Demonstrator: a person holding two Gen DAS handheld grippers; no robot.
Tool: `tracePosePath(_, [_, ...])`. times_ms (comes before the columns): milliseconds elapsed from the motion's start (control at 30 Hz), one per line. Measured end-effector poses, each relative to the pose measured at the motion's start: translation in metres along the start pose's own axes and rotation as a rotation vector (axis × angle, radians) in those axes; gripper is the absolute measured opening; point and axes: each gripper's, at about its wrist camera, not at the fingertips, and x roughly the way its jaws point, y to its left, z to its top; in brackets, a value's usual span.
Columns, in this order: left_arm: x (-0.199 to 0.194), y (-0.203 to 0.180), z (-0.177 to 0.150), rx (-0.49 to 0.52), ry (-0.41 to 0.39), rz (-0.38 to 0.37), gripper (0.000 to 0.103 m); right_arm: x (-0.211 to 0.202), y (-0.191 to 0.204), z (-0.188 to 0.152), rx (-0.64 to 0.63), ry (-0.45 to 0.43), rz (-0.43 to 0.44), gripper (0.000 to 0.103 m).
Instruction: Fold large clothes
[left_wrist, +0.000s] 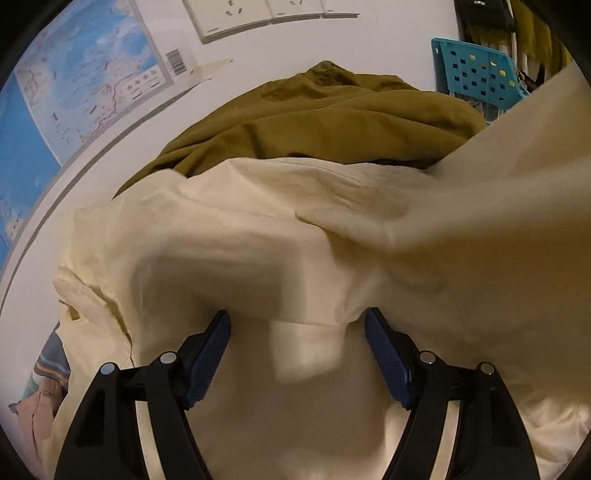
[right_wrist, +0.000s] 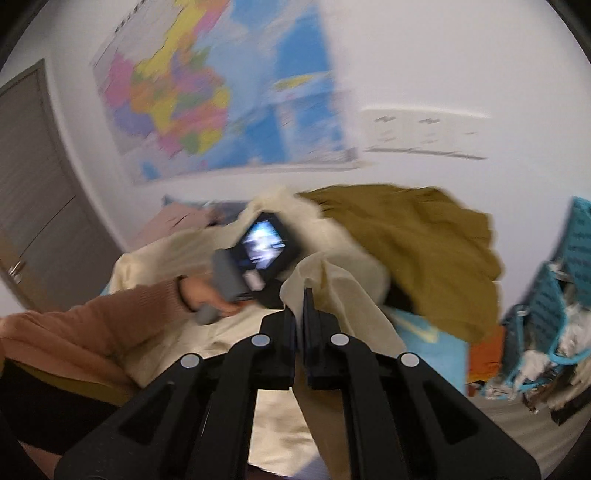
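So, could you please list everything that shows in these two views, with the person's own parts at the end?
cream garment: one, cream, spread in front, a fold pinched by the right gripper
olive garment: one, olive, heaped behind the cream one
map: one, blue and multicoloured, on the wall
sockets: one row, white, on the wall
door: one, grey, far left
baskets: blue, count unclear, at right
left hand: one, pink sleeve, holding the left gripper's handle
left gripper: one, black with blue pads, open over cream cloth
right gripper: one, black, shut on cream cloth
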Motion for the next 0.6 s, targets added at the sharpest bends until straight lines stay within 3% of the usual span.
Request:
tracePosePath(67, [-0.015,0.018,-0.007,-0.039,-0.035,-0.044,0.069,0.018,0.015,0.012,-0.001,0.047,0.030,0.007])
tracePosePath(300, [-0.086,0.096,-0.057,-0.177,-0.111,-0.048,0.069,0.114,0.063,0.046,0.081,0.264,0.186,0.018])
tracePosePath(367, [-0.109,0.114,-0.082,-0.210,-0.139,-0.041,0.070,0.132,0.073,0.047,0.073,0.286,0.229,0.056])
tracePosePath(500, [-0.147,0.128,-0.126,-0.224,-0.175,-0.071,0.071,0.139,0.077,0.049,0.035,0.202,0.272,0.058])
tracePosePath(567, [-0.161,0.126,-0.142,-0.201,-0.190,-0.089,0.075,0.138,0.060,0.045,0.064,0.146,0.219,0.061])
tracePosePath(600, [-0.171,0.123,-0.152,-0.188,-0.214,-0.138,0.078,0.140,0.049,0.041,0.070,0.134,0.171,0.061])
